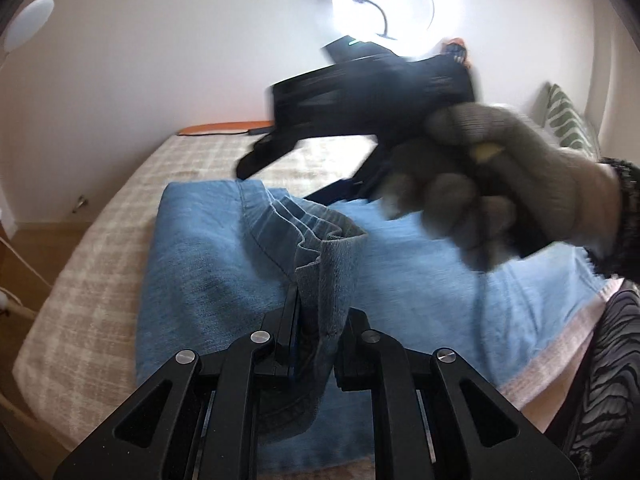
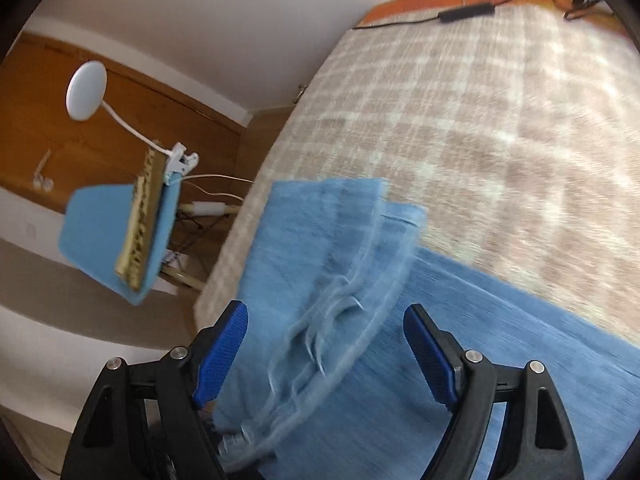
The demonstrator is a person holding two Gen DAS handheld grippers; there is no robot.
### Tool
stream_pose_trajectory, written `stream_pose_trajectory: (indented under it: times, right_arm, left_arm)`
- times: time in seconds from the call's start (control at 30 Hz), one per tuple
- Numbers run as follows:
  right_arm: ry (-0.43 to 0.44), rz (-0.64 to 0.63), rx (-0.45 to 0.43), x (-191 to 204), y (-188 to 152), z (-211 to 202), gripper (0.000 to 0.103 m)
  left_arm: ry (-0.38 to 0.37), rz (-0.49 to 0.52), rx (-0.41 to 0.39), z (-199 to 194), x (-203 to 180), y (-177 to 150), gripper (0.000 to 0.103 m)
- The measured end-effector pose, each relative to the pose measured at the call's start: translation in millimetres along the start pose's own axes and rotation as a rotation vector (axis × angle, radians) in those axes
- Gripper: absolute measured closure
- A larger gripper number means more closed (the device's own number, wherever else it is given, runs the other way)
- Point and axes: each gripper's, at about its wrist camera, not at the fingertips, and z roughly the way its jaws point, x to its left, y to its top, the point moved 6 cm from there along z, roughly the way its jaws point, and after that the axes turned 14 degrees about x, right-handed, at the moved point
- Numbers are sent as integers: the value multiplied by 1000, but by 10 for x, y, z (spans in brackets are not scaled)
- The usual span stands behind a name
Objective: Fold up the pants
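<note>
Light blue denim pants (image 1: 224, 264) lie partly folded on a bed with a beige checked cover (image 1: 92, 280). My left gripper (image 1: 318, 312) is shut on a raised fold of the denim near the waistband. My right gripper (image 2: 326, 340) is open, its blue pads (image 2: 222, 354) either side of the frayed leg hems (image 2: 344, 256), which lie on the pants. In the left wrist view the right gripper (image 1: 256, 160) shows blurred above the pants, held by a grey-gloved hand (image 1: 500, 196).
The bed's left edge (image 2: 224, 256) drops to a wooden floor. A chair with a blue cushion (image 2: 104, 236) and a white clip lamp (image 2: 86, 90) stand beside it. A black cable and adapter (image 2: 466, 12) lie at the far end. A ring light (image 1: 384, 4) glares behind.
</note>
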Motion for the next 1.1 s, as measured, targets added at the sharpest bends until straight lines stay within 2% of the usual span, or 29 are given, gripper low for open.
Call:
stream_pose_trajectory:
  times: [0.1,0.17,0.2,0.23,0.27,0.33,0.5,0.7,0.87,1.1]
  right_arm:
    - [9,26,-9,9,110,81,24]
    - [13,25,-8,46,149,124,44]
    - [-1,17,-5,65,149,131,62]
    - [-23,2,-2,86,148,143,72]
    - [-45,-10,-3,98,143,140,75]
    - [-93,-36,-19,113,111,82,90]
    - [-171,-69,-90,110,-22,-266,95]
    - [-273,-101,-185,70,-326,-842,95]
    - [-311,-95,-244,-87,-652,-1328,96]
    - [-373,-60,-296,-372,-1026,-1798,96]
  left_arm:
    - [-3,9,0,-37,-5,-22,92]
    - [-9,4,9,10,-49,-47,92]
    - [-15,-2,13,10,-55,-52,92]
    - [-23,-5,15,7,-79,-46,92]
    - [-28,-2,16,-19,-111,-73,92]
    - [-29,17,15,-37,-184,-61,92]
    - [-70,35,11,7,-343,32,92]
    - [-124,102,1,-27,-809,150,92]
    - [-183,151,-1,-39,-1202,215,92]
    - [-268,222,11,21,-1732,318,92]
